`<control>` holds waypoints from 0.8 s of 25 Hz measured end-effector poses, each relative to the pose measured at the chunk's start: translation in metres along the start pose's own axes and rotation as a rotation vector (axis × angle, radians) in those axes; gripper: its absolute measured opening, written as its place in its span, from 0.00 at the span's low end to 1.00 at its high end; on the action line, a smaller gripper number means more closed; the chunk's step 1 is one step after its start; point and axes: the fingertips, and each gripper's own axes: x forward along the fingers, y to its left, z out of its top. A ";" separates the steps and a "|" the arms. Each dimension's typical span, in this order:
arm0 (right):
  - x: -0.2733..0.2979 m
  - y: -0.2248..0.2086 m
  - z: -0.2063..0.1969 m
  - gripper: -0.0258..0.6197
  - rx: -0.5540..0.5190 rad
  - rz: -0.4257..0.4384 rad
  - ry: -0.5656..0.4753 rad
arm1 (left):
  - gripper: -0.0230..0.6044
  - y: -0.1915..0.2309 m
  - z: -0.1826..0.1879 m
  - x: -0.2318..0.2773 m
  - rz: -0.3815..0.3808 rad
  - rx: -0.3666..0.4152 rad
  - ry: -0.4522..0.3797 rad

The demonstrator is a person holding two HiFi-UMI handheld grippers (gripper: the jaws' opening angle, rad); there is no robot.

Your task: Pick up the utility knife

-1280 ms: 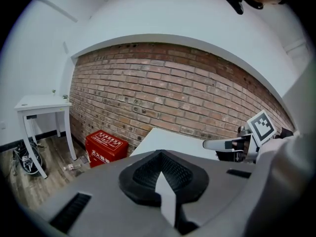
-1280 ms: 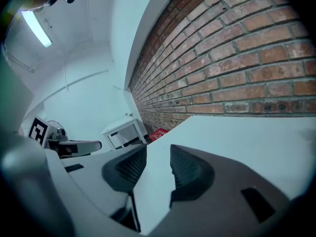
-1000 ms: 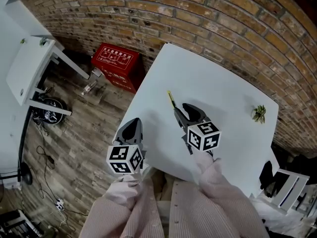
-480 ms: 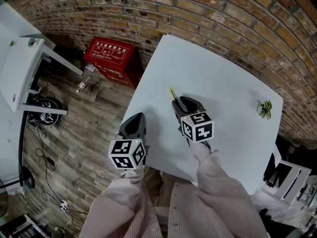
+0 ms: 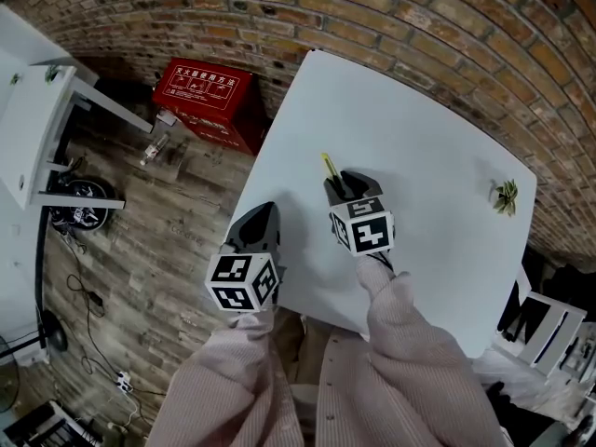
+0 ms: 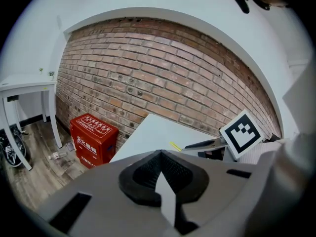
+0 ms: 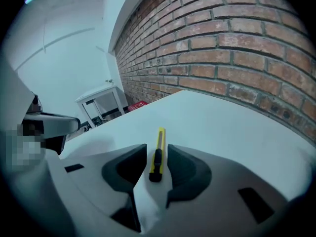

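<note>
Utility knife (image 7: 159, 137): lying flat on the white table (image 5: 419, 156), yellow with a black slider, its rear end sitting between the right gripper's jaws.
Right gripper (image 7: 157, 151): reaching low over the table, jaws standing apart on either side of the knife, a thin gap showing on each side.
Left gripper (image 6: 159, 154): being held just off the table's near left edge, above the wooden floor (image 5: 140, 250), jaws pressing together on nothing.
Red box (image 5: 207, 96): sitting on the floor against the brick wall (image 5: 419, 17), beside the table's far left corner.
</note>
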 end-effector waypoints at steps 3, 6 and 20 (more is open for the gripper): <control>0.003 0.001 -0.002 0.25 -0.020 -0.015 0.026 | 0.02 0.001 0.000 0.000 -0.003 0.001 0.001; 0.005 0.000 -0.002 0.25 -0.032 -0.033 0.034 | 0.02 0.002 0.001 0.000 -0.004 0.002 0.002; 0.008 0.005 -0.001 0.16 -0.028 -0.048 0.070 | 0.02 0.006 0.007 -0.003 -0.025 0.017 0.002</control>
